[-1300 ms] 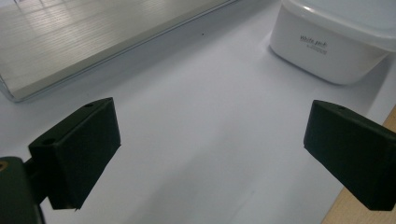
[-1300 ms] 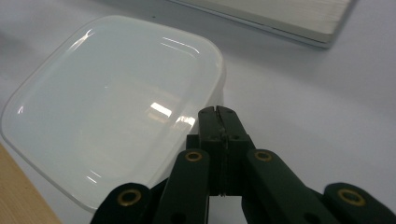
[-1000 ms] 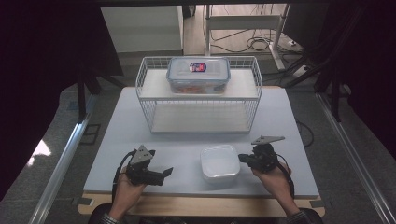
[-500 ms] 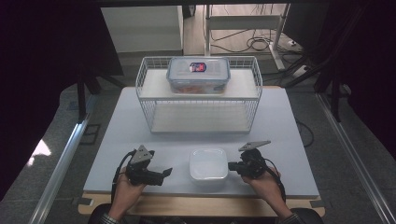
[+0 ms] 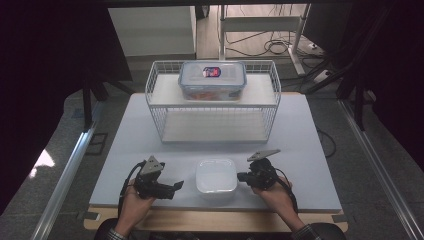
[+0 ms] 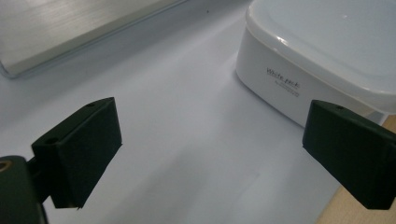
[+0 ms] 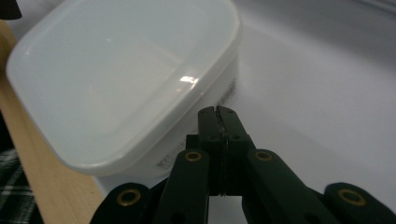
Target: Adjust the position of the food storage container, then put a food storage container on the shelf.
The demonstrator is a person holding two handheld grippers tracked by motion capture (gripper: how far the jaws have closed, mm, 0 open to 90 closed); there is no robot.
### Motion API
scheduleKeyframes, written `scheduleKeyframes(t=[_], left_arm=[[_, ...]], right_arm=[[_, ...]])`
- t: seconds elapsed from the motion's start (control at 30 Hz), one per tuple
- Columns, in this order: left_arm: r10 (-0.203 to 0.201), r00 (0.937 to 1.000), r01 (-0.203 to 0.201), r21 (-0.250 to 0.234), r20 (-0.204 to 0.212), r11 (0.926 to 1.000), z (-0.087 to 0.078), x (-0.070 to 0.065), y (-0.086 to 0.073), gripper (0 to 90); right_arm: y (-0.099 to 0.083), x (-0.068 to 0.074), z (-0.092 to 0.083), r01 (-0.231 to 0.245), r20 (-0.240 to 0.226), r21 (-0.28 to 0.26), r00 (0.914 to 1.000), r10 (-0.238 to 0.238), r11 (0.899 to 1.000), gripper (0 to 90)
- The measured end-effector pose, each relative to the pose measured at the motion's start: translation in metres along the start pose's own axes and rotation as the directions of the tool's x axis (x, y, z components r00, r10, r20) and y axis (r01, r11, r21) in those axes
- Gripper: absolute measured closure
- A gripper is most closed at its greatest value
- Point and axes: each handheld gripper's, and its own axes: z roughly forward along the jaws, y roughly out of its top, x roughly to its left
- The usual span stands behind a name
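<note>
White lidded container (image 5: 216, 175) sits on the white table mat (image 5: 310, 150), near the front edge, between the two grippers. Right gripper (image 5: 243, 176) has its jaws clenched together with nothing between them, tips against the container's right side wall or just shy of it; contact is hard to confirm. Left gripper (image 5: 176, 186) is released, jaws spread wide, holding nothing, just beside the container's left side but apart from it.

Risks, as judgement:
- Closed right tips act as a pusher. A push low on the wall likely slides the box toward the left gripper; a push high, near the lid rim, could tip it or pop the lid.
- Container is close to the wooden front edge (image 5: 210, 220); an angled shove could send it off the mat.
- Left jaws are open but not around the box; if it slides in skewed, one pad (image 6: 79, 149) may catch a corner and spin it.
- Smooth plastic on a smooth mat, so it probably slips easily and overshoots.

Hard to read:
- Contents of the white container cannot be told; lid is opaque.
- Exact touch point is hidden behind the right gripper's own linkage in the right gripper view.
- Small print on the container wall is partly legible in the left gripper view, blurred in the right gripper view.
- Wire basket (image 5: 155, 100) at the back holds a clear lidded box (image 5: 212, 80); its contents are too small to identify.
</note>
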Motion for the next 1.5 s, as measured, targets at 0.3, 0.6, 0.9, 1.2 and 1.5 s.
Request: scheduleKeyframes(t=[0.3,0.6,0.9,1.2,1.5], left_arm=[[0.018,0.9995,-0.018,0.0,0.027,0.9998,-0.004,-0.005,0.002,4.6],[0.067,0.9977,-0.067,-0.006,0.009,0.9978,0.001,-0.004,-0.002,2.4],[0.056,0.9984,-0.056,-0.023,0.007,0.9982,0.002,-0.002,-0.002,1.4],[0.033,0.9993,-0.034,0.024,0.014,0.9991,0.002,-0.008,0.003,2.9],[-0.016,0.9941,0.02,-0.032,0.107,0.9993,0.0,-0.009,0.014,6.2]], right_arm=[[-0.013,-0.006,-0.028,0.036,0.066,-0.108,0.9974,-0.029,0.994,61.8],[-0.019,-0.017,-0.027,0.051,0.019,-0.152,0.9986,-0.049,0.987,17.8],[-0.018,-0.018,-0.025,0.055,0.021,-0.159,0.9984,-0.052,0.986,10.6],[-0.014,-0.015,-0.027,0.056,0.03,-0.155,0.9982,-0.052,0.986,7.8],[-0.004,-0.007,-0.034,0.053,0.007,-0.176,0.9986,-0.053,0.983,6.2]])
